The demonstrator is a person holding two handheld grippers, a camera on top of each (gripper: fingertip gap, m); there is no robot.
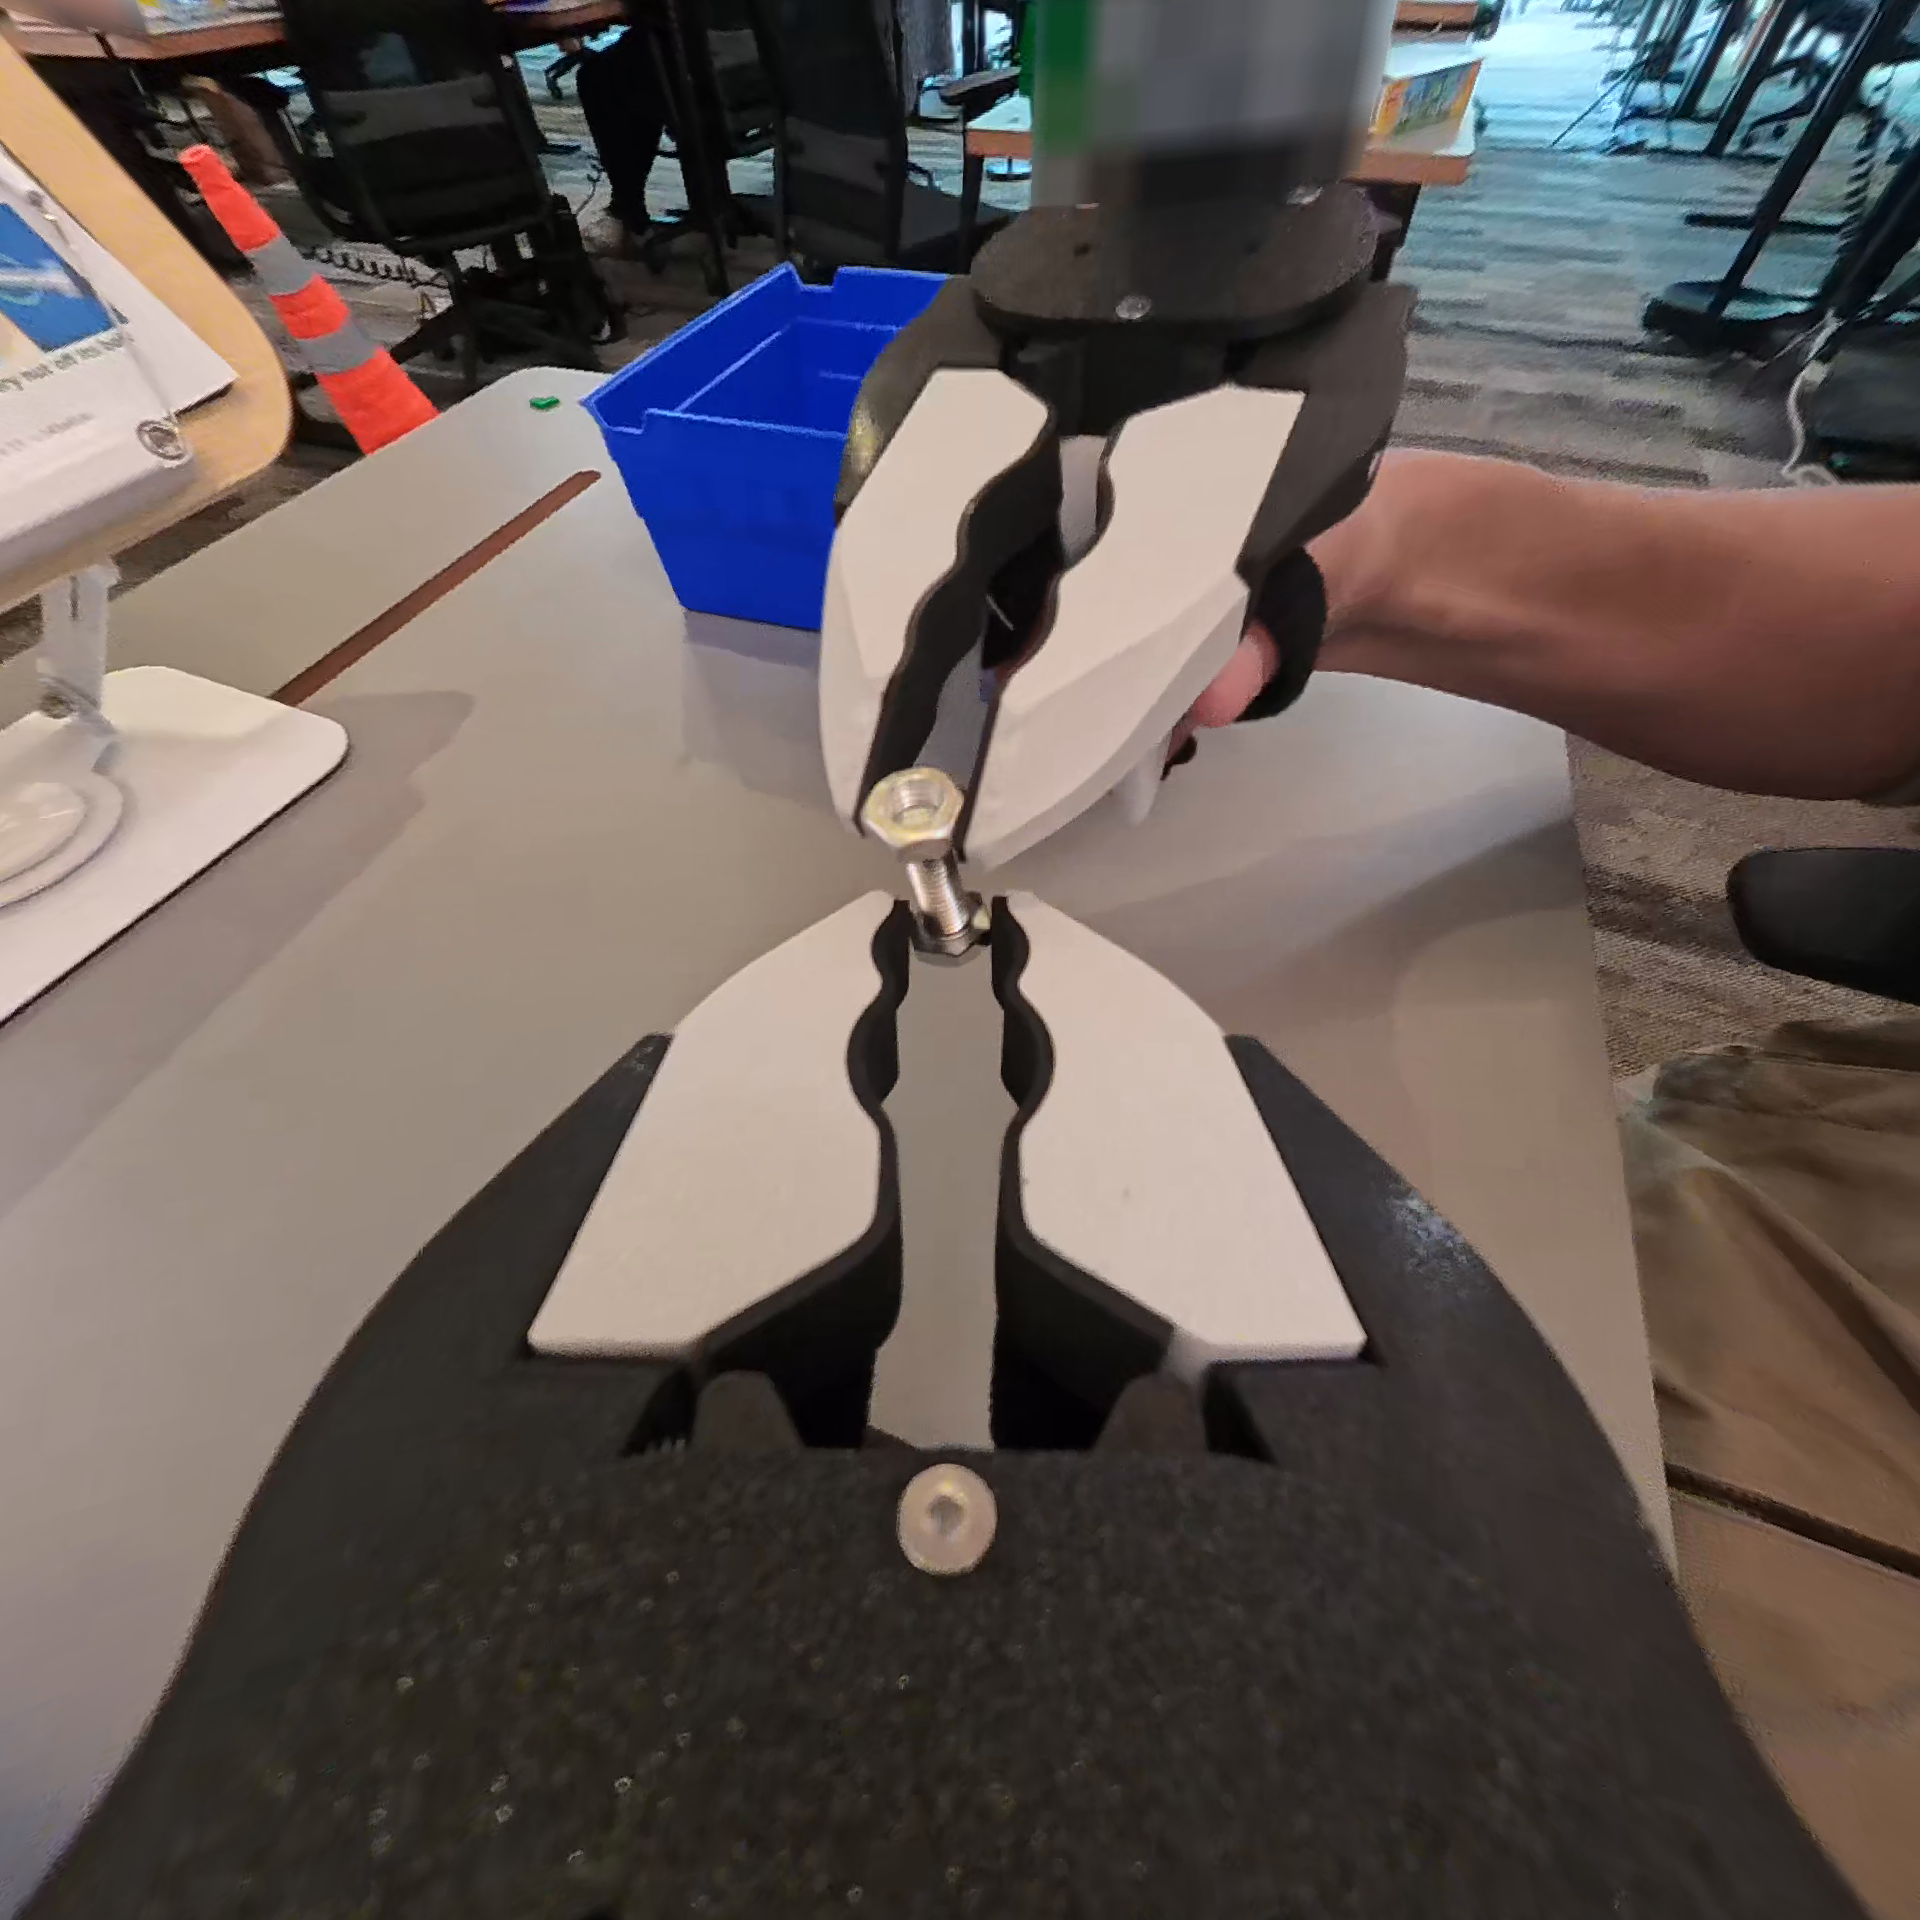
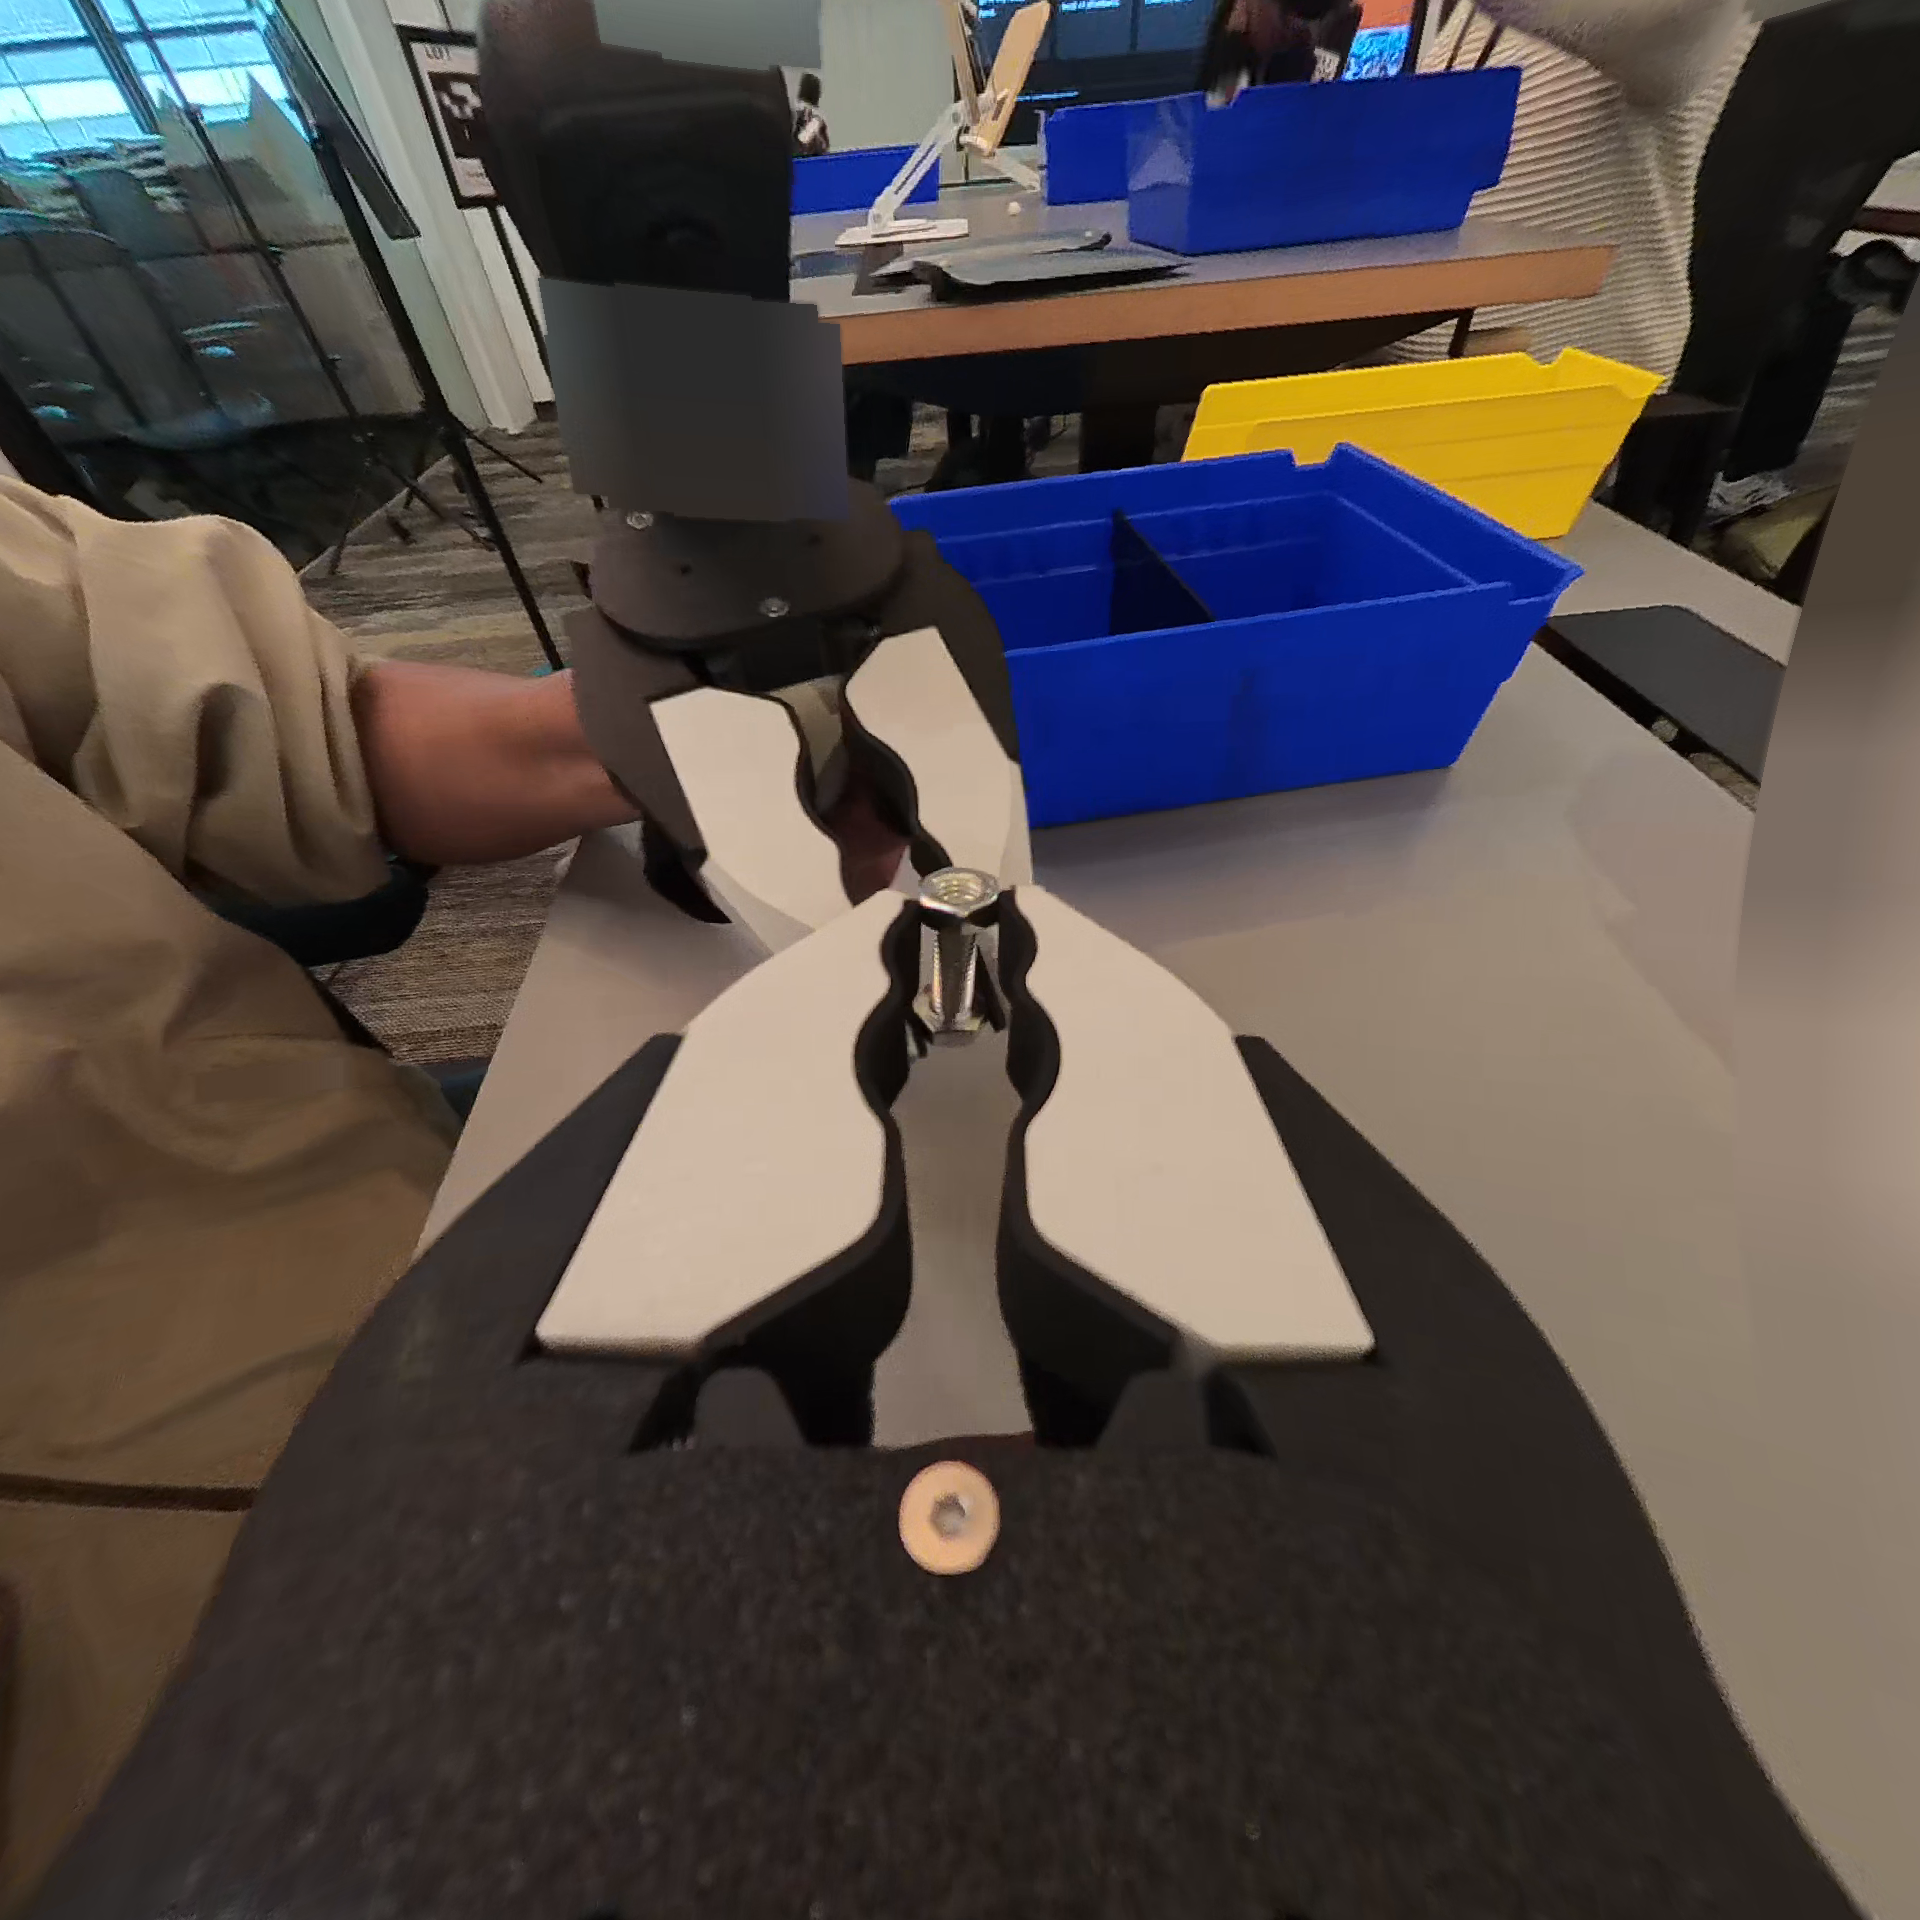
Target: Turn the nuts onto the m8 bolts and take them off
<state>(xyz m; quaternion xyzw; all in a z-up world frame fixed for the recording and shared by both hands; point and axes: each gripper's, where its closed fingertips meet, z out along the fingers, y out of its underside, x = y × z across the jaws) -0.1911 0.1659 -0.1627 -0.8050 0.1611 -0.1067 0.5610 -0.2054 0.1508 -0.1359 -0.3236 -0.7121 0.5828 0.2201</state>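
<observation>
A: Logging grips. The left gripper (image 1: 945, 925) is pinching the hex head of the bolt (image 1: 932, 883) at its very tips, closed down to the width of the head. Nothing else is in it.

B: Agreed. The right gripper (image 2: 958, 906) is coming in from the opposite side and clamping the nut (image 1: 914, 810) across its flats, also nearly closed and also at the tips only. The nut is sitting at the free end of the bolt, and its bore is looking mostly empty, so I am judging that only a few threads are engaging.

A: Location: the whole assembly is hanging in the air above the grey table (image 1: 416, 831), near the blue bin (image 1: 748, 468) and touching neither.

B: Risks. The shank is tilting a little against the nut in the left wrist view. If the two axes are not lining up while turning, the nut is likely cross-threading and jamming.

A: Second risk: both holds are tip-only on smooth metal. Torque could be spinning the head inside the left pads instead of driving the thread.

B: Third: with so little thread engaged, any outward pull from the right side is freeing the nut early. If that grip is slackening then, the nut is dropping to the table and rolling.

A: I cannot tell from these views which way it is being turned.
</observation>
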